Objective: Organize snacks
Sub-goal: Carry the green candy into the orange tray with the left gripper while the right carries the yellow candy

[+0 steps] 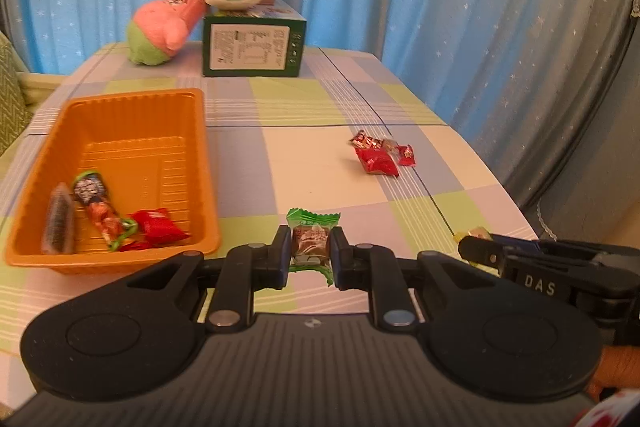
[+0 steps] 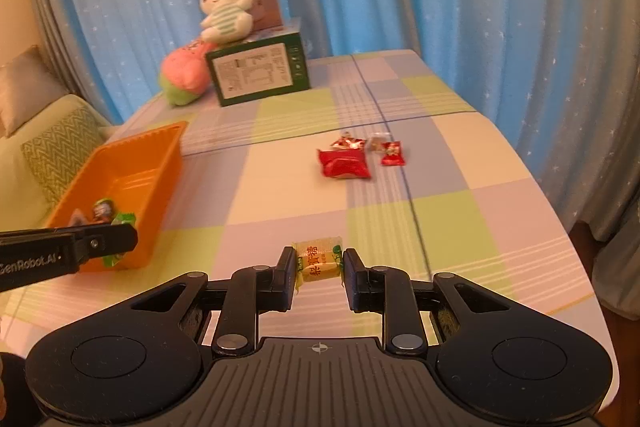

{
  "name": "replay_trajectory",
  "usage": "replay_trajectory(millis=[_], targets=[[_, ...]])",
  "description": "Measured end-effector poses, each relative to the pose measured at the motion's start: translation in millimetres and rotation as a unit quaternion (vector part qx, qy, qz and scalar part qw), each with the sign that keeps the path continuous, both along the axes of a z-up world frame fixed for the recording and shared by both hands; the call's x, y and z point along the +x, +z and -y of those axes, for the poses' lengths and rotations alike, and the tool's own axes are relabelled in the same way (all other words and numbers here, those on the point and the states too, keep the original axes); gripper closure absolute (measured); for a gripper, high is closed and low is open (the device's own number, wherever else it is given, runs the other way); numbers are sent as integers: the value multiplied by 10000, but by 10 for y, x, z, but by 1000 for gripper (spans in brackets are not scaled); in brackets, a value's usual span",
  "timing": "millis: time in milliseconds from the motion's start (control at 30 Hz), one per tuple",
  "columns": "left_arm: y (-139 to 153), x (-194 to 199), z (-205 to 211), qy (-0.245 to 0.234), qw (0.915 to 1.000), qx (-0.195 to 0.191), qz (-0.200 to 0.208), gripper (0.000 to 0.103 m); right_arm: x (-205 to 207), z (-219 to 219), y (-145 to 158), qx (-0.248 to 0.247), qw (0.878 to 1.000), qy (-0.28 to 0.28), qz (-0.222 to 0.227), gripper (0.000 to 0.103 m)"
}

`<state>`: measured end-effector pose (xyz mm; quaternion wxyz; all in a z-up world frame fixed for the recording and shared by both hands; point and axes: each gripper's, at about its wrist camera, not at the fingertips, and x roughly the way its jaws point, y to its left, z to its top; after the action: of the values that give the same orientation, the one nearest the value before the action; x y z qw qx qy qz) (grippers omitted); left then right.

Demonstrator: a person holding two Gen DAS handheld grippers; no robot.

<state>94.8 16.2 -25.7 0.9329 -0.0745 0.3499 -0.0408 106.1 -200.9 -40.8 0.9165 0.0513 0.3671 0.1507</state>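
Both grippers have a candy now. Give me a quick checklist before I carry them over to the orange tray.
1. Left gripper shut on the green-wrapped candy: ok, pinched across its middle.
2. Right gripper shut on the yellow candy: ok, though only the wrapper ends touch the fingers.
3. Room in the orange tray: ok, its far half is bare; a few snacks lie at the near end.
4. Path from the left gripper to the tray: ok, nothing between them.
5. Grippers apart from each other: ok, but close.
6. Snacks left on the table: not ok, the red packets remain.
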Motion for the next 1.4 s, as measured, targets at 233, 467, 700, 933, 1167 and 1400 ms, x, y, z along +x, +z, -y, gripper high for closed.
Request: replay_trajectory(millis=[233, 467, 700, 933, 1167, 1400], targets=[[179, -201, -166, 195, 9997, 65, 116, 85, -239, -261, 224, 32, 9994, 285, 168, 78], [273, -347, -403, 417, 9990, 86, 155, 85, -343, -562, 364, 48, 9976, 622, 310, 78], [306, -439, -628, 621, 9979, 49, 168, 85, -351, -800, 399, 25, 9958, 861, 322, 78], [312, -495, -855, 802, 9966, 15, 161, 85, -337, -1009, 401, 6, 9934, 1104, 326, 78], [305, -491, -1131, 1082, 9940, 12, 124, 85, -247, -1222, 412, 23, 9906, 1319, 356, 78], [249, -405, -1401, 1313, 9913, 21, 10, 85, -82, -1478, 370, 23, 9876, 1538, 319, 78]])
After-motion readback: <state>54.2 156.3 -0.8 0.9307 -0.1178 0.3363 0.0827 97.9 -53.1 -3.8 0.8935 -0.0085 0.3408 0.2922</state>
